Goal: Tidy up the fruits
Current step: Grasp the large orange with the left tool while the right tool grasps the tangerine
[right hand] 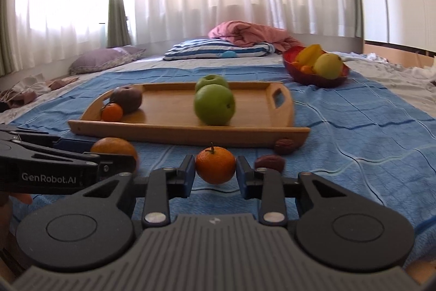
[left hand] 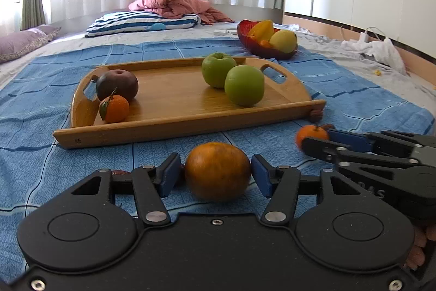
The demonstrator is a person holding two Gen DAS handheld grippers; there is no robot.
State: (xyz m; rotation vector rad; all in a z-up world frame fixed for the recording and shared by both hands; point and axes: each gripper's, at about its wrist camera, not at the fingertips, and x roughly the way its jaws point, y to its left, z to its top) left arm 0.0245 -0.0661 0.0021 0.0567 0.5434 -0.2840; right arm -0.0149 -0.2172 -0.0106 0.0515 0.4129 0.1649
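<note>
A large orange (left hand: 218, 171) rests on the blue blanket between the pads of my left gripper (left hand: 216, 172). The jaws stand just wider than the fruit, with a slim gap at the left pad (left hand: 170, 173). My right gripper (right hand: 215, 168) is shut on a small stemmed mandarin (right hand: 215, 164), held just above the blanket. Ahead lies the wooden tray (left hand: 190, 124). It holds a dark red apple (left hand: 117, 83), a leafy mandarin (left hand: 114, 108) and two green apples (left hand: 218, 70) (left hand: 244, 85).
A red bowl (left hand: 261, 49) with yellow fruit stands behind the tray at the right. Two dark dried fruits (right hand: 269, 162) (right hand: 284, 146) lie near the tray's front right corner. Pillows (left hand: 141, 22), a pink quilt and white cloth (left hand: 376, 48) lie farther back.
</note>
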